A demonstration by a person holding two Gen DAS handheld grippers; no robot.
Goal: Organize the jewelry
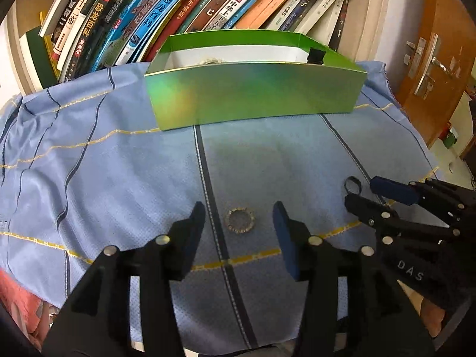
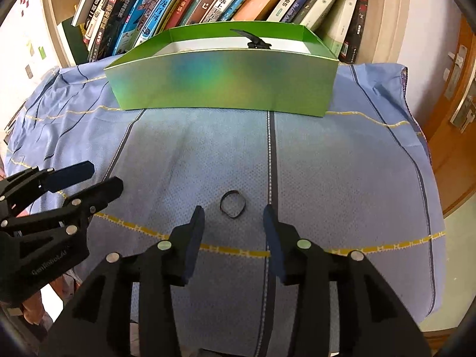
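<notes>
A small gold beaded ring-shaped bracelet (image 1: 239, 220) lies on the blue cloth between the tips of my open left gripper (image 1: 239, 212). A thin dark band (image 2: 232, 204) lies on the cloth just ahead of my open right gripper (image 2: 234, 215); it also shows in the left wrist view (image 1: 352, 185). A green open box (image 1: 255, 95) stands at the back of the cloth, also in the right wrist view (image 2: 223, 81). Inside it are a black hair clip (image 2: 253, 40) and a pale beaded piece (image 1: 209, 61). Each gripper appears in the other's view: right (image 1: 361, 192), left (image 2: 105, 178).
The blue striped cloth (image 2: 342, 178) covers the work surface. A shelf of leaning books (image 1: 193, 9) stands right behind the box. A wooden door with a metal handle (image 1: 431, 65) is at the right. A pink cloth (image 1: 17, 300) lies at the lower left.
</notes>
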